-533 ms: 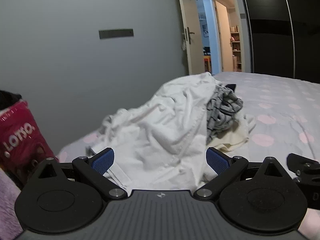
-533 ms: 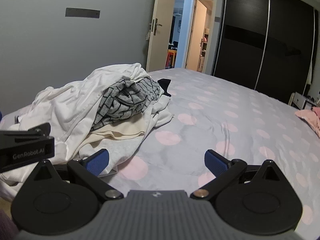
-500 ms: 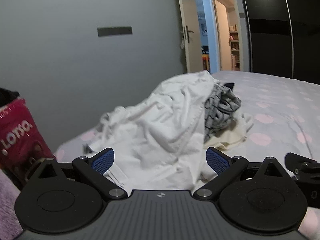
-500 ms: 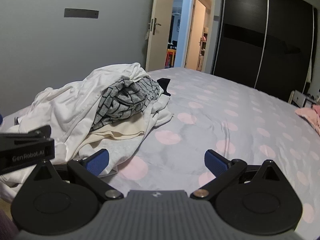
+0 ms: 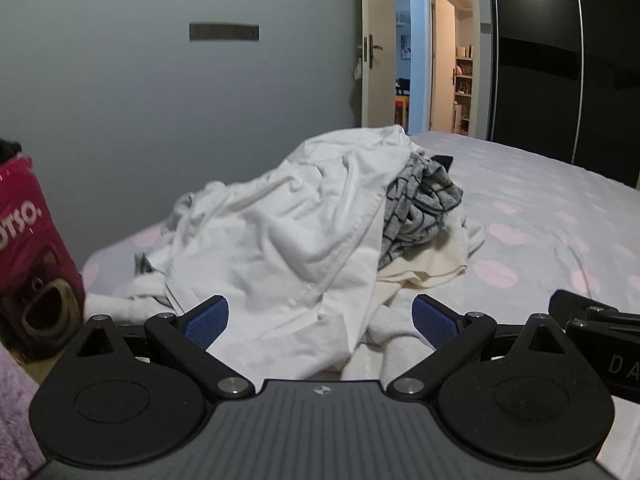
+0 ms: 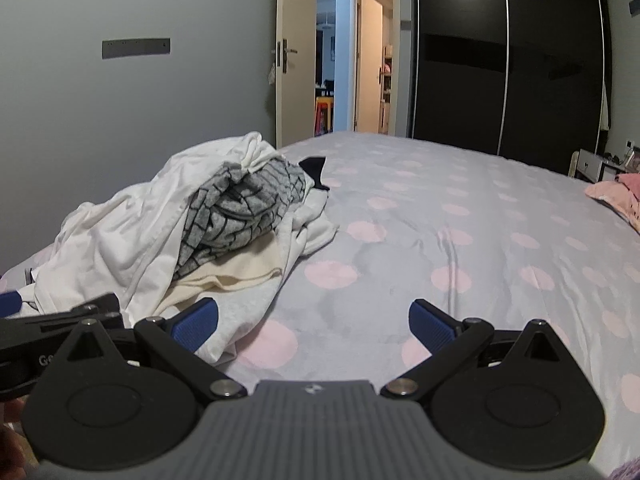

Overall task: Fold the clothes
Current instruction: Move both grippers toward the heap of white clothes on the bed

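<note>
Clothes (image 5: 304,240) heaped on the pink-dotted bed (image 6: 460,216) near an open door (image 6: 294,80).

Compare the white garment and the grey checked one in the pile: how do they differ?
The white garment is plain; the grey garment carries a dark grid of lines. The white one is spread wide, draped over the pile's top and near side; the grey one is bunched in a compact wad. The white one partly covers the grey one, which shows only on the pile's right side. Both are crumpled, unfolded and lie on the bed.
</note>
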Action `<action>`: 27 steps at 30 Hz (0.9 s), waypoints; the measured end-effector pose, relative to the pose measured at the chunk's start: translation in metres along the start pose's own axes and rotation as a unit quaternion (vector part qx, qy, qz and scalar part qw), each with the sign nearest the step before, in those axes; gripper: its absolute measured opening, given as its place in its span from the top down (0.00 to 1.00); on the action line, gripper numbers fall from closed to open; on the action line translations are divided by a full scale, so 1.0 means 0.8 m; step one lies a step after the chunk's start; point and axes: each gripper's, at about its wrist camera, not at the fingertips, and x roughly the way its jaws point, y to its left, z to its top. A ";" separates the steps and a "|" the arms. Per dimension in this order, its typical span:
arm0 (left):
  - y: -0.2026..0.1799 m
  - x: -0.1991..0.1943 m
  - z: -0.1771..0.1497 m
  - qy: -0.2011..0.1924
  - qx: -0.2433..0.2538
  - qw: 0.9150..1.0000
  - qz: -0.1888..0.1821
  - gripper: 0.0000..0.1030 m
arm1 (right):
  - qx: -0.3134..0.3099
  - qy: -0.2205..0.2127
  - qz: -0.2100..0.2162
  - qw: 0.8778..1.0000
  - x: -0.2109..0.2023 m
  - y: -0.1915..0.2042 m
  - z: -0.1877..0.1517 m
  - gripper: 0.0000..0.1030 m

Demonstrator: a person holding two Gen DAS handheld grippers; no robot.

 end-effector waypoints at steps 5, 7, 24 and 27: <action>0.001 -0.004 0.001 0.001 -0.010 1.000 -0.014 0.03 | 0.002 -0.014 -0.004 1.000 -0.004 0.000 0.001 0.01; 0.003 -0.004 0.002 0.004 -0.015 1.000 -0.023 0.03 | 0.006 -0.017 -0.006 1.000 -0.006 -0.002 0.002 0.01; 0.010 0.000 0.000 0.009 -0.002 1.000 -0.029 0.03 | -0.007 -0.015 -0.003 1.000 -0.003 0.007 -0.002 0.01; 0.012 0.002 -0.001 0.010 0.000 1.000 -0.029 0.03 | -0.007 -0.013 -0.003 1.000 -0.002 0.008 -0.004 0.01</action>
